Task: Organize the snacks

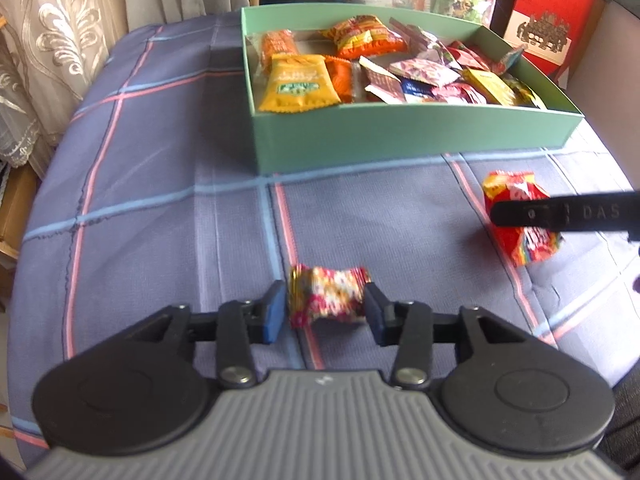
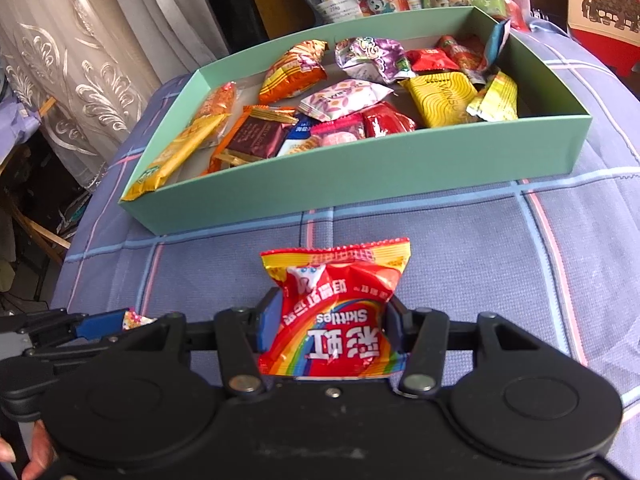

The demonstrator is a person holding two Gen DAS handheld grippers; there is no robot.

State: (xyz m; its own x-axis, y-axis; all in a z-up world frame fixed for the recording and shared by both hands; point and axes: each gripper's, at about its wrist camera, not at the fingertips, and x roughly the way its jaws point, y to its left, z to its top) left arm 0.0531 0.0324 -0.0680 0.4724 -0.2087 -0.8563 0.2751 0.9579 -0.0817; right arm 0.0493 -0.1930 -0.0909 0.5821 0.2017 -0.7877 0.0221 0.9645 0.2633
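Left tool (image 1: 325,312): jaws part open, straddling the small floral candy (image 1: 326,294). One pad looks just clear of the wrapper and the other at its edge, so no grip on it. It lies on the checked-cloth worktop (image 1: 160,208), near the front edge, well short of the green box (image 1: 400,136). Probably light, crinkly and slippery; best pinched across the middle, not the twisted ends.

Right tool (image 2: 328,326): partly closed on the red Skittles pouch (image 2: 340,292), pads squeezing its lower half, top seam sticking out towards the box. It looks soft and puffy and may shift in the grip. The box is straight ahead, already loaded with snacks.
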